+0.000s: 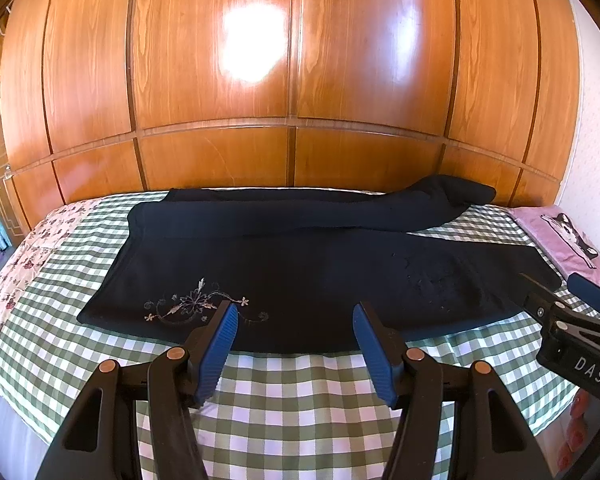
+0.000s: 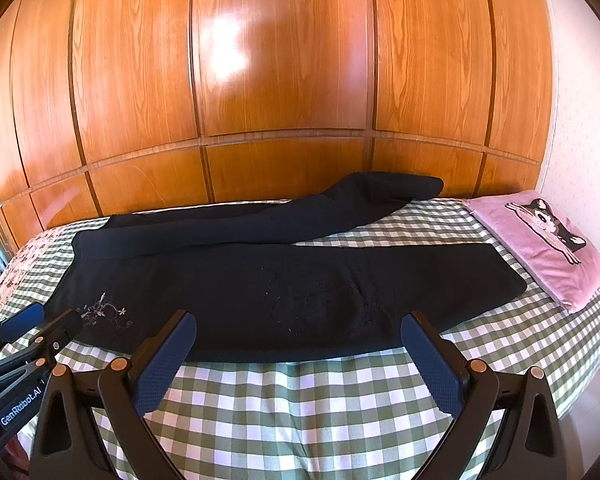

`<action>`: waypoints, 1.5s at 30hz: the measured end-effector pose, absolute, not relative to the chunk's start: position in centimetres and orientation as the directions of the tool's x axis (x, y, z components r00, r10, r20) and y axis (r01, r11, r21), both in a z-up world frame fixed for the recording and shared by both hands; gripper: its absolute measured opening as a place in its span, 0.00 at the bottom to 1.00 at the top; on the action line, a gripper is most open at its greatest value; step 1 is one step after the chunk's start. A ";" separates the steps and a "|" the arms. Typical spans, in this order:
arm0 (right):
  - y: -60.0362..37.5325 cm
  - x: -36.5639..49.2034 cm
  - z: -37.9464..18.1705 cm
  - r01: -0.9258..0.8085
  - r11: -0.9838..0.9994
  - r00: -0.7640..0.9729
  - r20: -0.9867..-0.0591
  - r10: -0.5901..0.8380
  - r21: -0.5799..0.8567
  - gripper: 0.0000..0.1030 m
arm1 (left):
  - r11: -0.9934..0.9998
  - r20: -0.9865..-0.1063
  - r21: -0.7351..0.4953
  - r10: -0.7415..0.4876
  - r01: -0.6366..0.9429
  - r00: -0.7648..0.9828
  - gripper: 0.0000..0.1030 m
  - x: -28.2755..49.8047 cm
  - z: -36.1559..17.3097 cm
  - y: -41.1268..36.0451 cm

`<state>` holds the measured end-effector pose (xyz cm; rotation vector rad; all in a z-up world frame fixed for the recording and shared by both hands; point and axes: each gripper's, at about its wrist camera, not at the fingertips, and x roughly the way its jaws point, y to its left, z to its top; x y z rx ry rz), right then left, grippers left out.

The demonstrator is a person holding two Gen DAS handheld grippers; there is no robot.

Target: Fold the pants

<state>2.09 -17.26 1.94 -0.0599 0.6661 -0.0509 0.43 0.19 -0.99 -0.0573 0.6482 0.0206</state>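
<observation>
Behind the bed stands the wooden wardrobe (image 2: 284, 80), its glossy panels filling the whole far side and catching a bright glare. The bed (image 2: 300, 412) itself wears a green-and-white checked cover, with a floral patch toward its left end.

Across the bed lie the pants (image 2: 284, 280), dark and spread lengthwise: the waist end sits toward the bed's left, the legs run toward its right. The near leg lies flat close to the bed's front edge; the far leg runs along the wardrobe side of the bed, its end bunched and raised. A pale embroidered flower (image 1: 198, 304) shows on the near left part of the pants.

At the right end of the bed rests a pink pillow (image 2: 540, 248) with a cat picture, just beside the near leg's cuff.

Your left gripper (image 1: 294, 324) hangs over the bed's front edge by the embroidery, jaws spread wide, gripping nothing. Your right gripper (image 2: 298, 334) hovers over the same edge farther right, at the near leg, jaws also wide apart and empty.
</observation>
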 end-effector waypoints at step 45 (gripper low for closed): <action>-42.1 9.4 -8.7 0.337 0.700 0.789 -0.594 0.154 0.629 0.85 | 0.718 -0.584 -0.638 -0.216 -0.278 0.783 0.60 5.0 -14.4 19.4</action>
